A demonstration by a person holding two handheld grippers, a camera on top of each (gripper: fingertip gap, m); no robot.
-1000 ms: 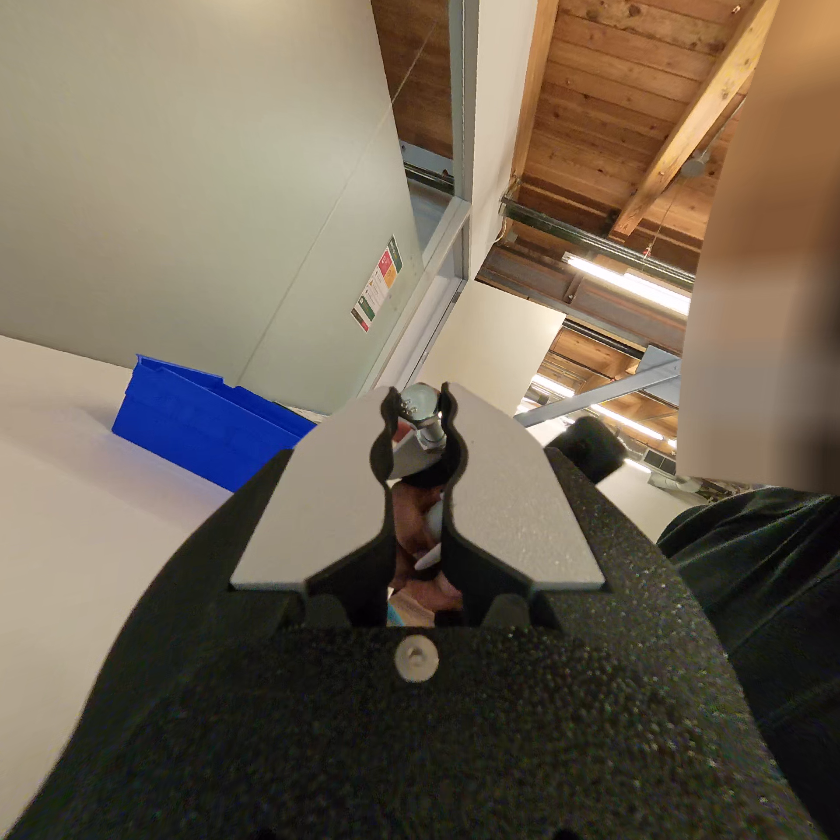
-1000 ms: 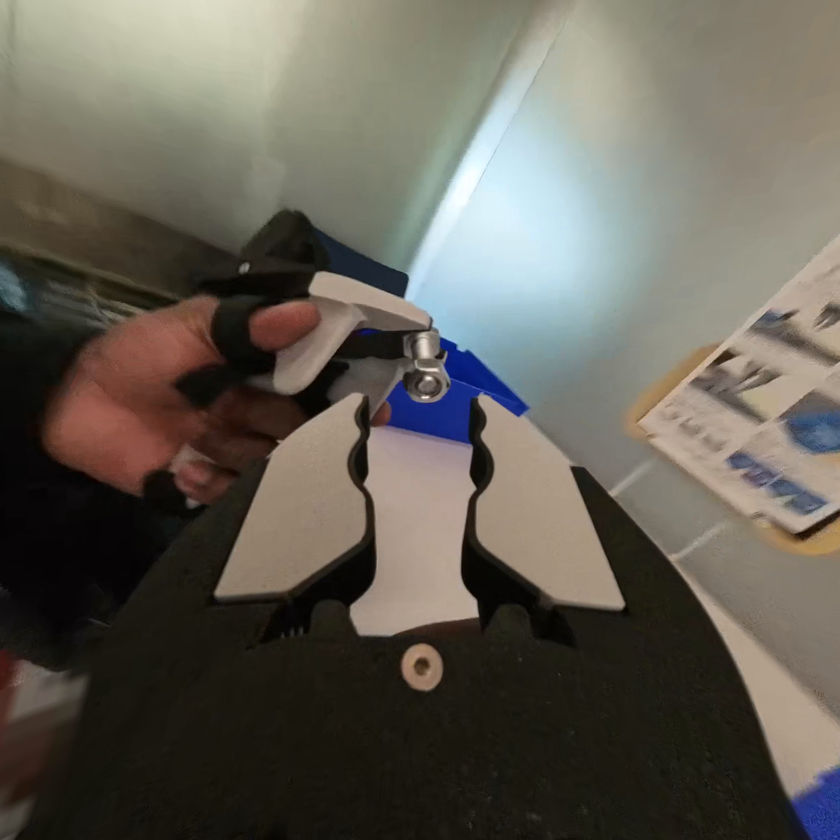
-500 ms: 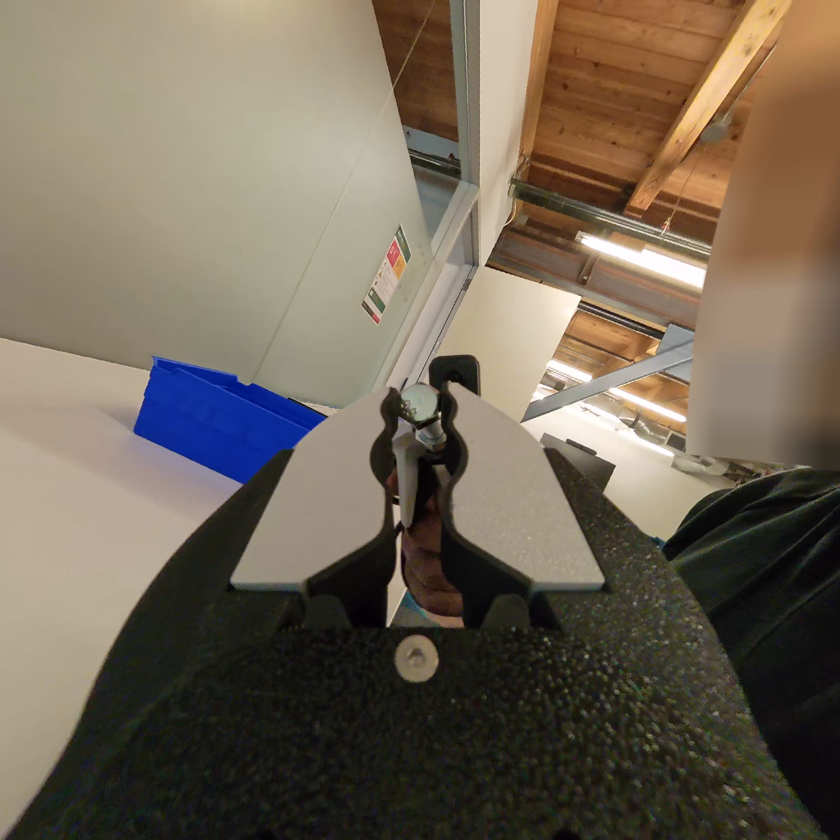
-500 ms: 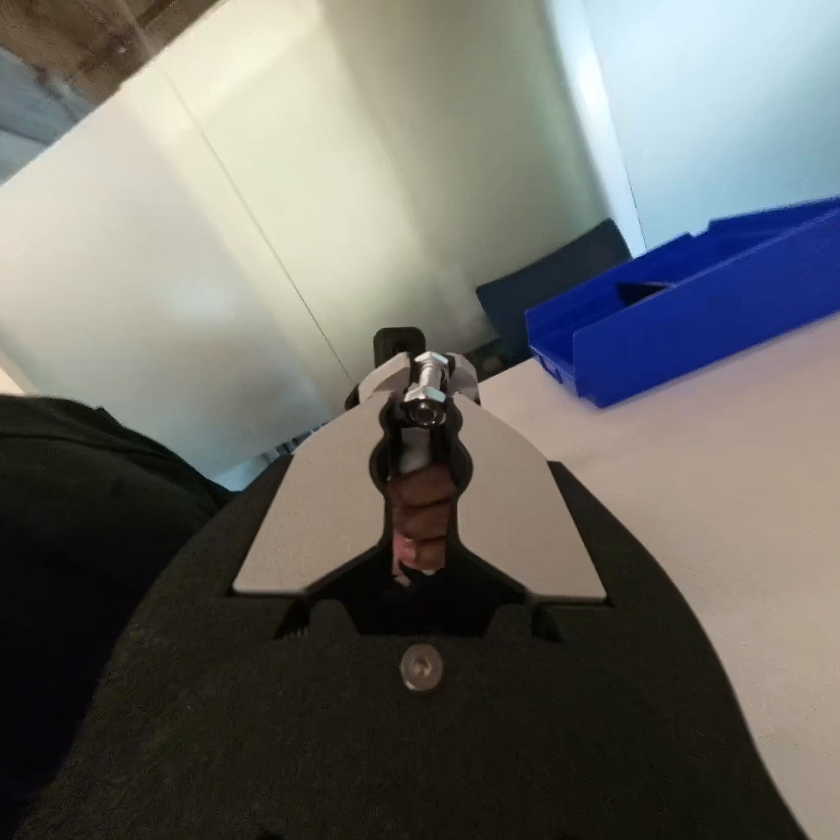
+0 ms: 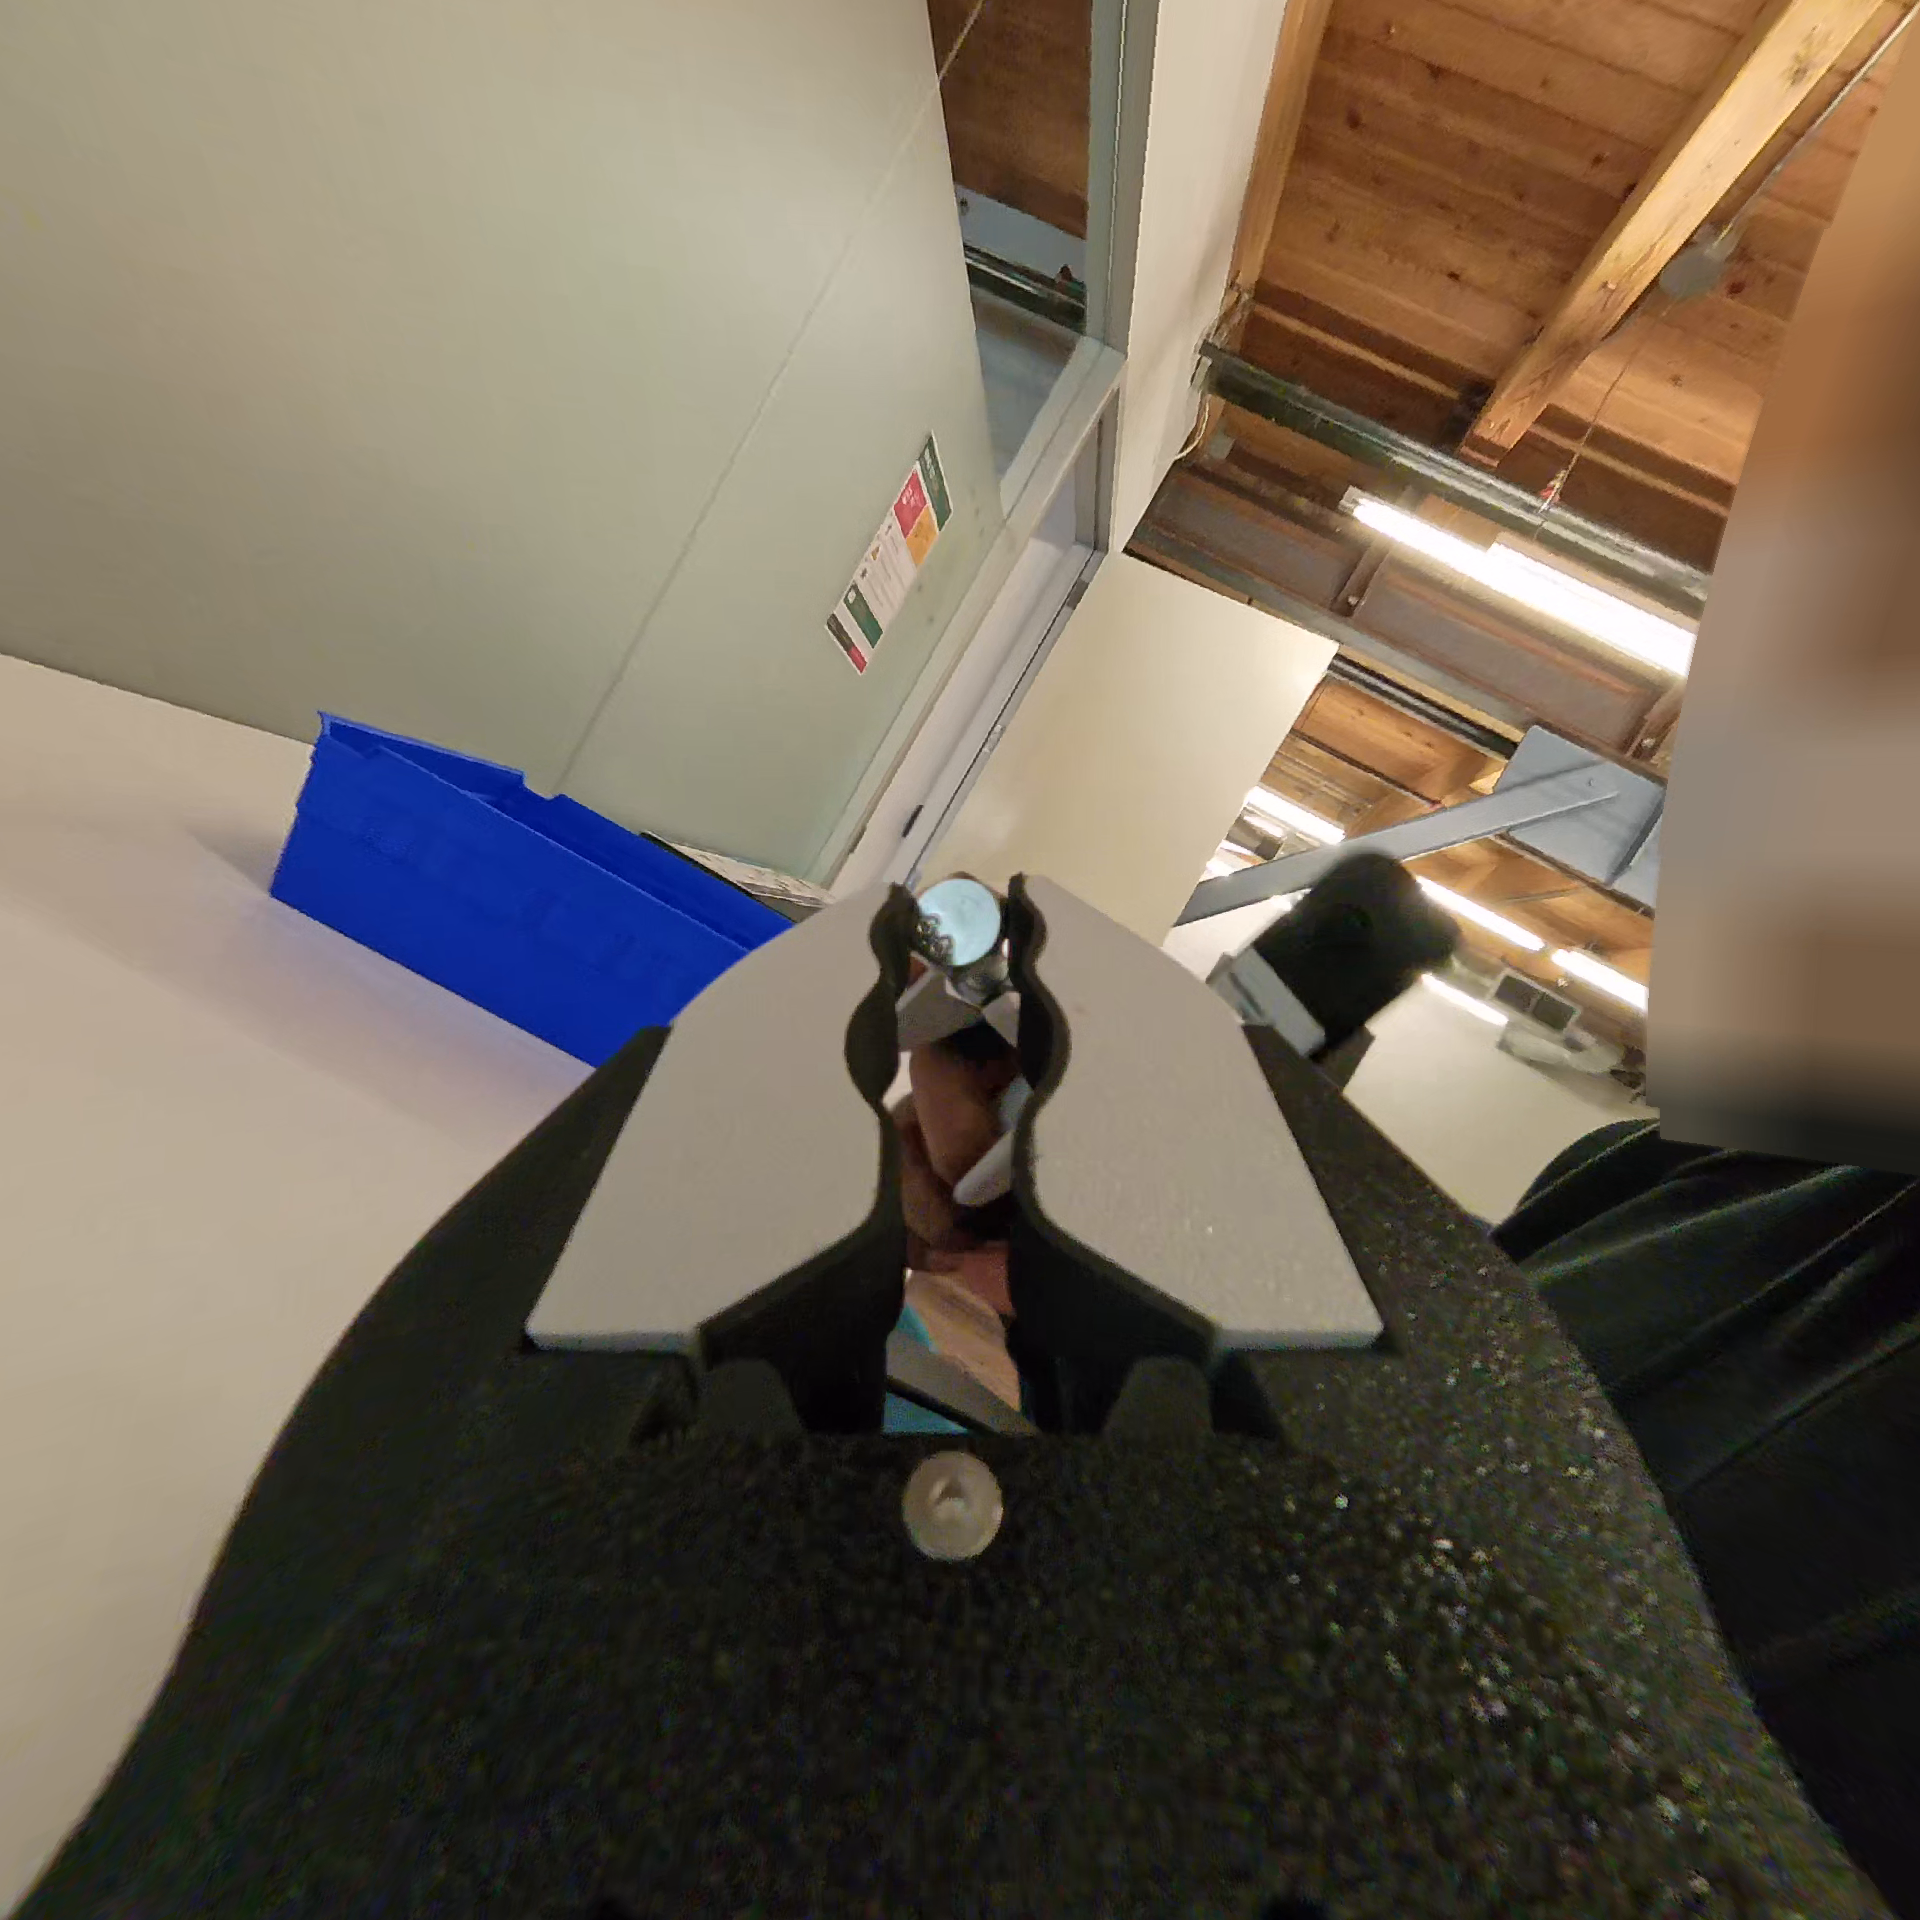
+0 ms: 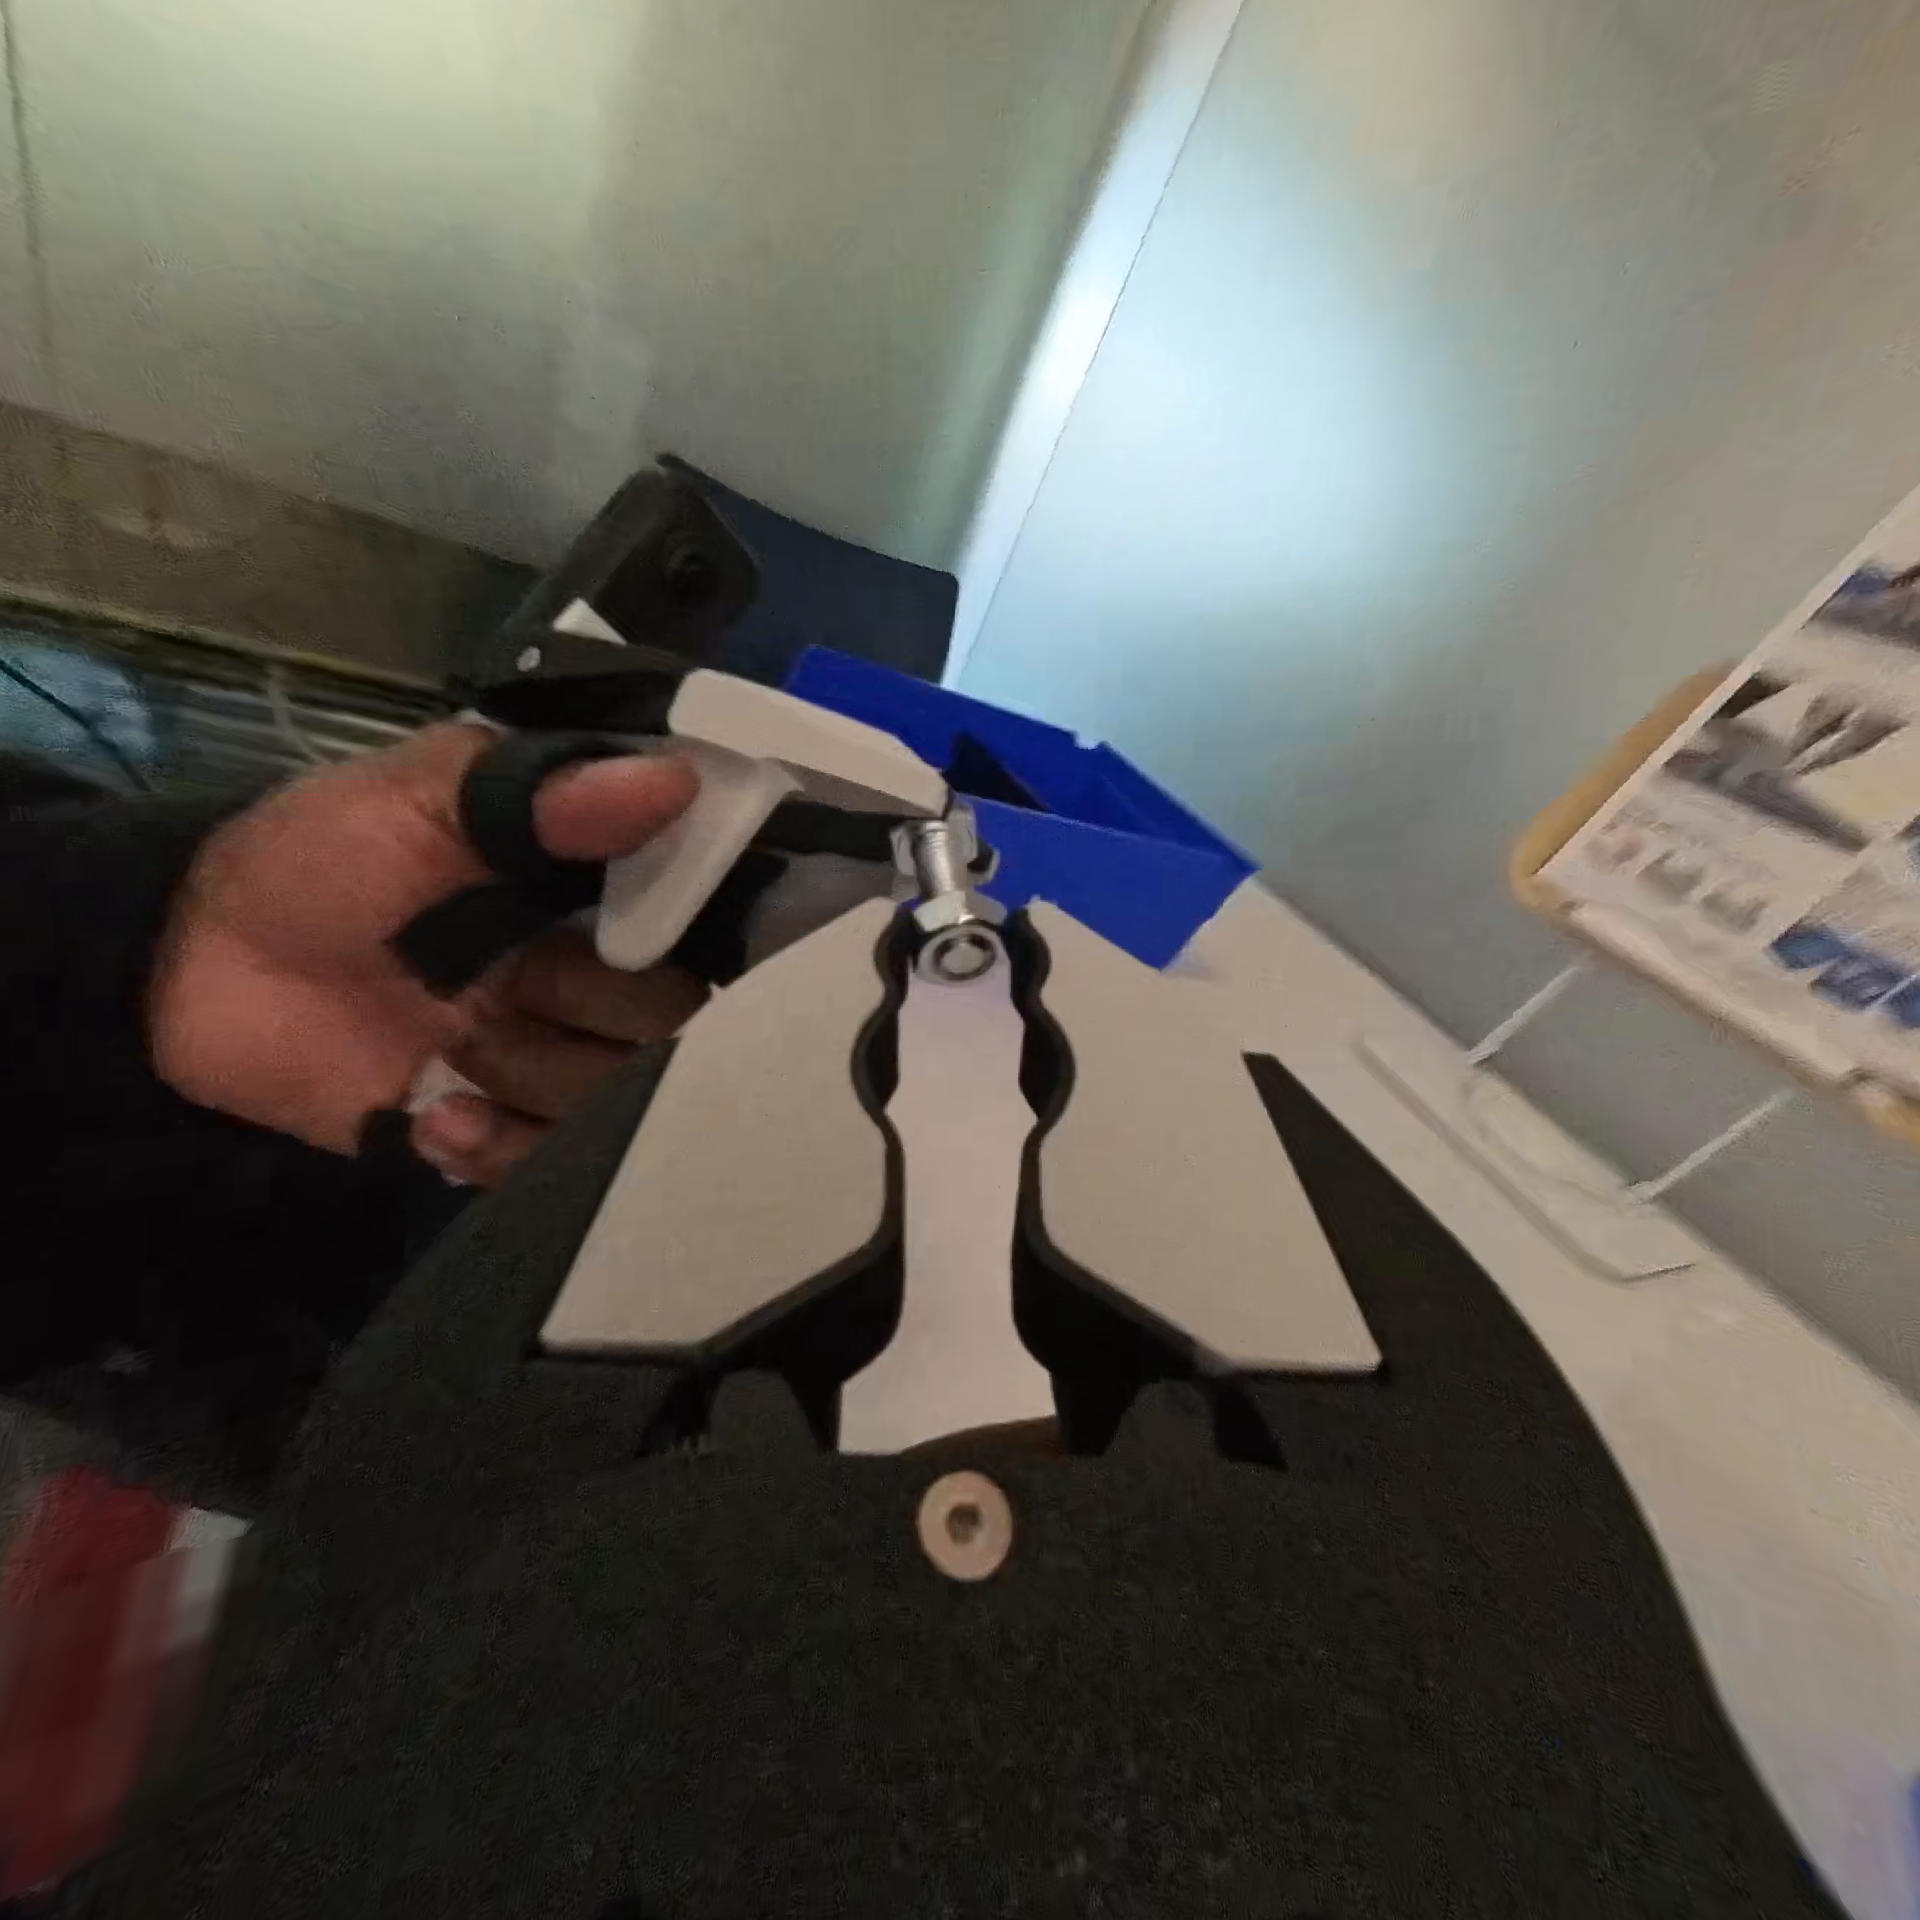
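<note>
My left gripper (image 5: 958, 906) is shut on a silver bolt (image 5: 961, 927), with the bolt's round head between its fingertips. In the right wrist view the left gripper (image 6: 935, 816) comes in from the left in a person's hand (image 6: 343, 935), and the bolt's shank (image 6: 932, 864) sticks out towards me. My right gripper (image 6: 958, 940) is shut on the hex nut (image 6: 951, 951) on the bolt's threaded end. Both grippers are held up above a white table (image 5: 208, 1143). Part of the right gripper's black body (image 5: 1340, 956) shows behind my left fingers.
A blue plastic bin (image 5: 499, 894) stands on the table by the wall; it also shows in the right wrist view (image 6: 1101, 842). A wire stand with a printed sheet (image 6: 1766, 852) stands at the right. The person's dark sleeve (image 5: 1714, 1351) is close on the right. The grippers are tip to tip, or close to it.
My right gripper's jaws were wide apart beside the bolt's end and have closed on the nut. The right gripper has since turned on it. The left gripper has kept its hold on the bolt.
</note>
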